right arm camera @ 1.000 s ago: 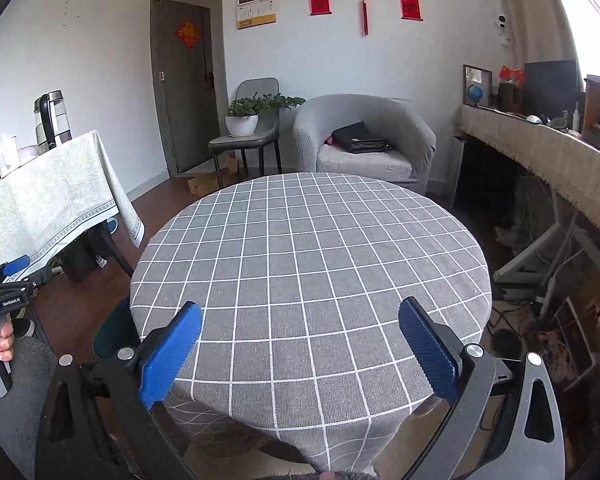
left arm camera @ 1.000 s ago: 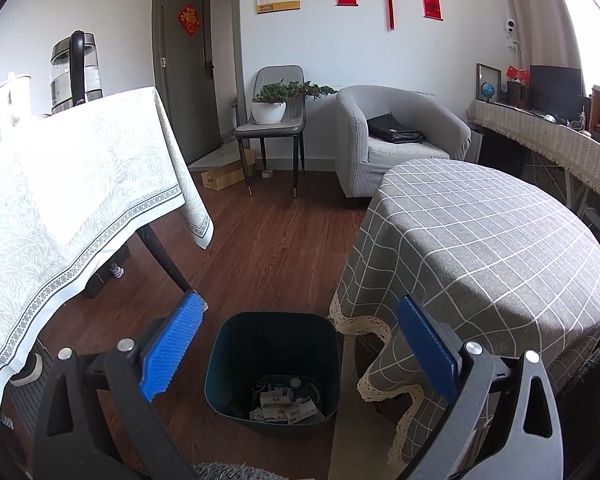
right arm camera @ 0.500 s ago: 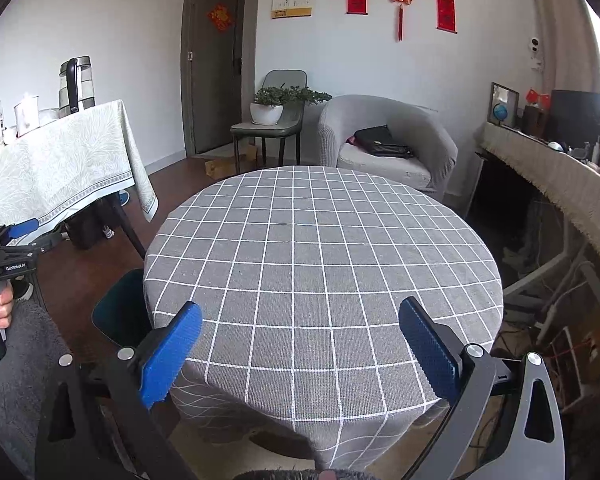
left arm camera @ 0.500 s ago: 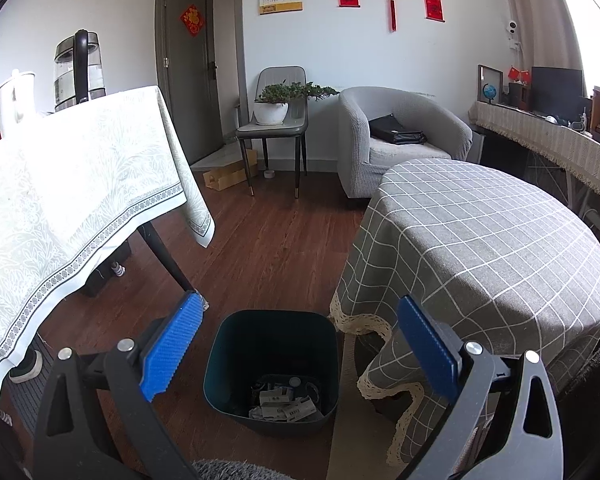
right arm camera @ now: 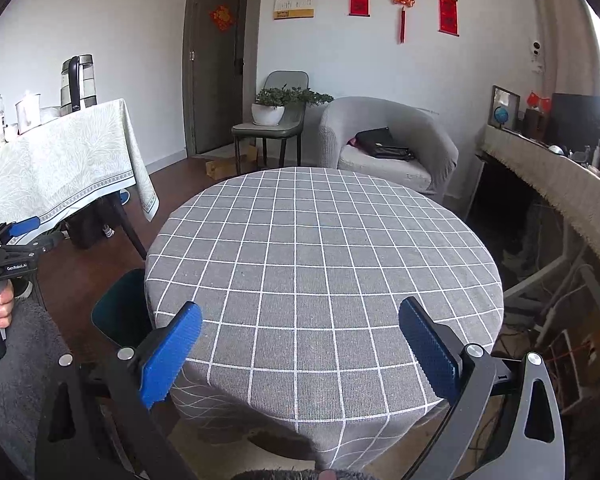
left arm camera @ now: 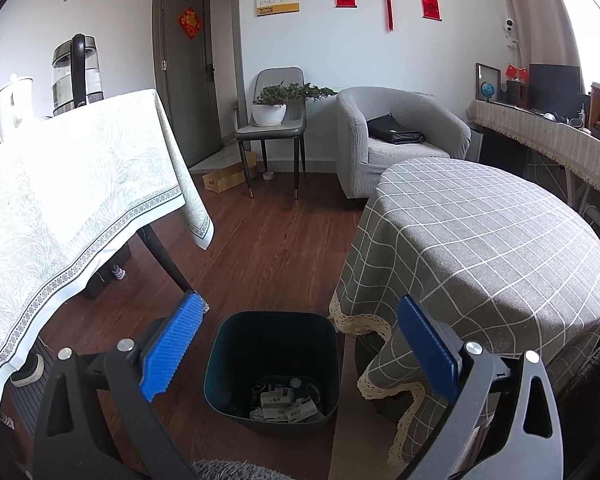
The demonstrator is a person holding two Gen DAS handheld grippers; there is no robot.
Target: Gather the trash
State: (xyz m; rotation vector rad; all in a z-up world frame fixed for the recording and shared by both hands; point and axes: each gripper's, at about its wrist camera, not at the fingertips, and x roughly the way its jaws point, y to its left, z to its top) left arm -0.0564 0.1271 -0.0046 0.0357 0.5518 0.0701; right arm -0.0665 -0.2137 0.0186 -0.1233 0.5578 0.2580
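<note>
A dark teal bin [left arm camera: 274, 344] stands on the wood floor beside the round table, with paper scraps and wrappers [left arm camera: 287, 402] at its bottom. My left gripper [left arm camera: 300, 346] hangs open above and just in front of the bin, nothing between its blue pads. My right gripper [right arm camera: 300, 346] is open over the near edge of the round table [right arm camera: 324, 248], whose grey checked cloth shows no trash. In the right wrist view the bin's rim [right arm camera: 118, 308] peeks out left of the table, and a hand holds the left gripper [right arm camera: 18, 236] at the far left.
A table with a pale patterned cloth [left arm camera: 72, 184] stands on the left, with a kettle [left arm camera: 76, 72] on it. At the back are a chair with a potted plant [left arm camera: 278, 108], a grey armchair [left arm camera: 400, 136] with a black bag, and a cloth-covered sideboard [left arm camera: 548, 136] on the right.
The right wrist view has shifted, with the round table sliding rightward in the frame. The left gripper has barely moved over the bin. Both grippers remain open.
</note>
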